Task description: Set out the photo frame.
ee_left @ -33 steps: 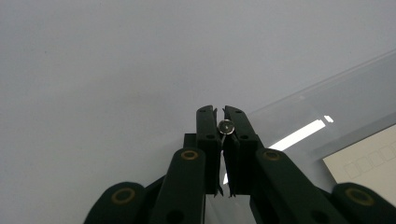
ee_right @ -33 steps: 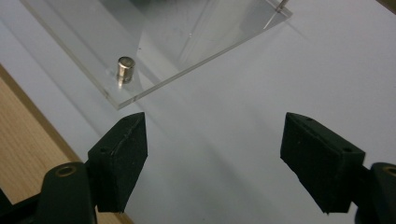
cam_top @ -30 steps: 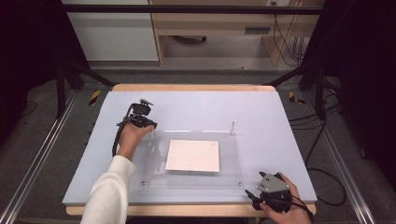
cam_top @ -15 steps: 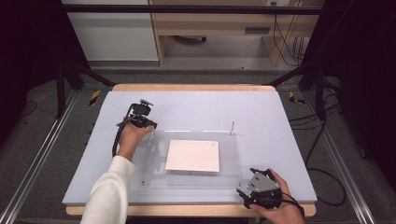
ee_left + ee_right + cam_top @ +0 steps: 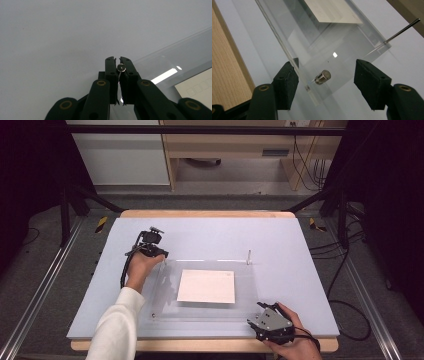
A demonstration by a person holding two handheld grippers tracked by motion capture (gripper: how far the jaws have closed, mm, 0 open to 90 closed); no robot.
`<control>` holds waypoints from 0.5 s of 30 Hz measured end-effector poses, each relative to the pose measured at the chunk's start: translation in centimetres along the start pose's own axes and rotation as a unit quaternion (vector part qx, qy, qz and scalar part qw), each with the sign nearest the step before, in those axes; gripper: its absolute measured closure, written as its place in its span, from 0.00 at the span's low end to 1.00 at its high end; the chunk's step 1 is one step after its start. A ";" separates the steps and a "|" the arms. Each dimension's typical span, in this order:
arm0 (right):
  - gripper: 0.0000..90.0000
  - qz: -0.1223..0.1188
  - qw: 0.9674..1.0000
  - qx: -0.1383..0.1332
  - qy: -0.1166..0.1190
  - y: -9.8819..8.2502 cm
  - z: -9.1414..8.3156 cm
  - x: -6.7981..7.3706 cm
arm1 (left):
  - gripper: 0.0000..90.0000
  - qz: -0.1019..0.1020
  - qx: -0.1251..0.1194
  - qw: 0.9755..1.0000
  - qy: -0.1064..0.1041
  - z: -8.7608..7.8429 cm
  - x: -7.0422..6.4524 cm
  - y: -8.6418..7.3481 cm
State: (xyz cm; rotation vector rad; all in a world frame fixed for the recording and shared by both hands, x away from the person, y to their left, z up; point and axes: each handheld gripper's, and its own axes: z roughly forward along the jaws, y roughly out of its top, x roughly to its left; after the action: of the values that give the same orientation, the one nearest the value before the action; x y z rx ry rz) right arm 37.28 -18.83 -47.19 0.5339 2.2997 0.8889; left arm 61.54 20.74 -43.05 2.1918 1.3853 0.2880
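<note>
Pinching thin metal pin [image 5: 121, 67] at far-left corner of clear acrylic plate [image 5: 165, 312], left gripper [image 5: 159, 254] jaws pressed together on it. Right gripper [image 5: 254, 320] at plate's near-right corner, jaws spread and just been closing, short metal cylinder [image 5: 322, 77] between them, untouched. White paper [image 5: 206, 286] at plate centre. Plate lies on table [image 5: 290, 245].

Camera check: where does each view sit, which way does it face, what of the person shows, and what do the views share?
High view: above the near table edge, looking forward and down; a white-sleeved forearm, both hands, left tongs, right tongs.
Left gripper view: on the left tongs, facing the table; jaws shut on a metal pin.
Right gripper view: on the right tongs, jaws open, just been closing around a metal stud.
Shared: clear acrylic sheet, white paper.
</note>
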 end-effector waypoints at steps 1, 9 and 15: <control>0.41 -0.001 1.000 -0.003 0.000 0.0 0.0 0.0 | 0.94 0.001 0.000 1.000 0.001 0.0 0.0 0.0; 0.43 -0.007 1.000 -0.010 -0.004 0.3 -0.1 0.1 | 0.94 0.003 -0.007 1.000 0.002 0.0 -0.1 -0.1; 0.48 -0.022 1.000 -0.014 -0.008 0.4 -0.2 0.3 | 0.94 0.005 -0.013 1.000 0.005 0.0 -0.2 -0.2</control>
State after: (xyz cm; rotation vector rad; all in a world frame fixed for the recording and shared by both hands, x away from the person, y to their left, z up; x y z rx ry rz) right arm 36.99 -18.44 -46.89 0.4742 2.2734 0.8903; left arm 61.32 20.65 -43.18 2.1789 1.3691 0.3188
